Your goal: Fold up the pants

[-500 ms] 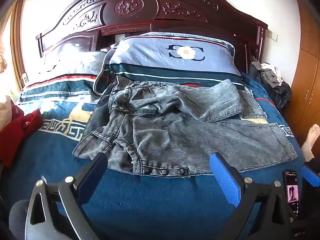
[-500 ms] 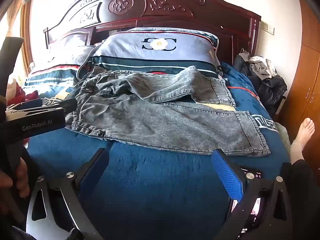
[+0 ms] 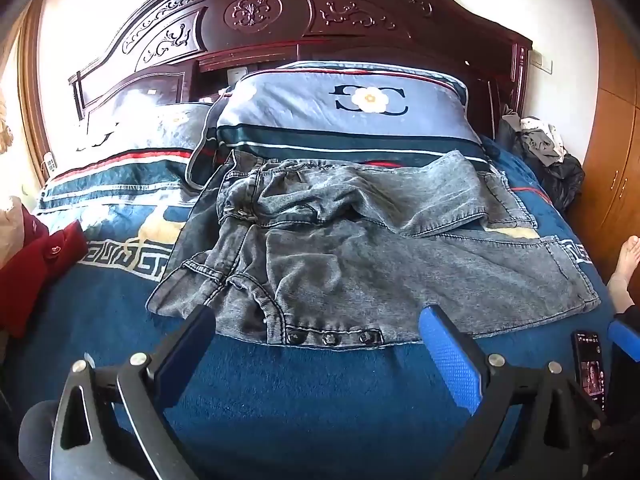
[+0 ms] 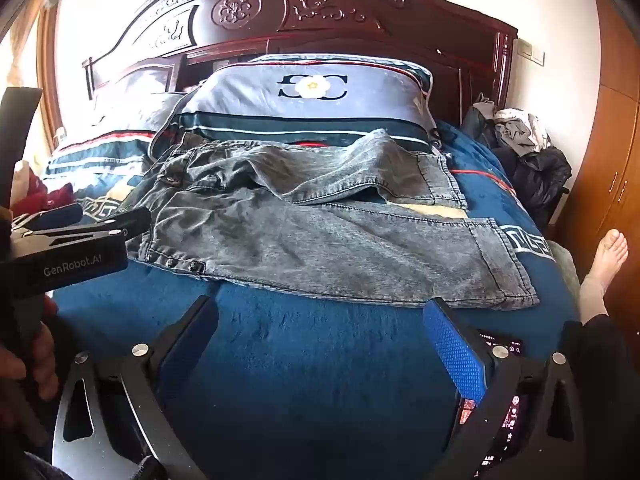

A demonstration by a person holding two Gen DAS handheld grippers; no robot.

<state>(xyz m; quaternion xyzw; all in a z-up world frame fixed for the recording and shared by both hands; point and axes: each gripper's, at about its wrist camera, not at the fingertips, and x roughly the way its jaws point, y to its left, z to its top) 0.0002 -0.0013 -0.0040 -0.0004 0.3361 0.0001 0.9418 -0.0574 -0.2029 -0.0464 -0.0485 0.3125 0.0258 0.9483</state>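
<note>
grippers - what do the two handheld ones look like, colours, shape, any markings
Both grippers, left and right, have black metal frames with triangular cut-outs and silver bolts. Their fingers are flat paddles faced with blue dimpled pads. The left one's black body carries white "GenRobot.AI" lettering. No cables or sleeves are visible.

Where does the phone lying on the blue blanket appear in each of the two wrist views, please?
Left wrist view: the phone lies at the lower right edge, right of the left gripper's blue finger.
Right wrist view: the phone sits at the lower right, largely hidden behind the right gripper's right finger.
Shared landmark: the hem of the jeans, just beyond the phone in both.
</note>
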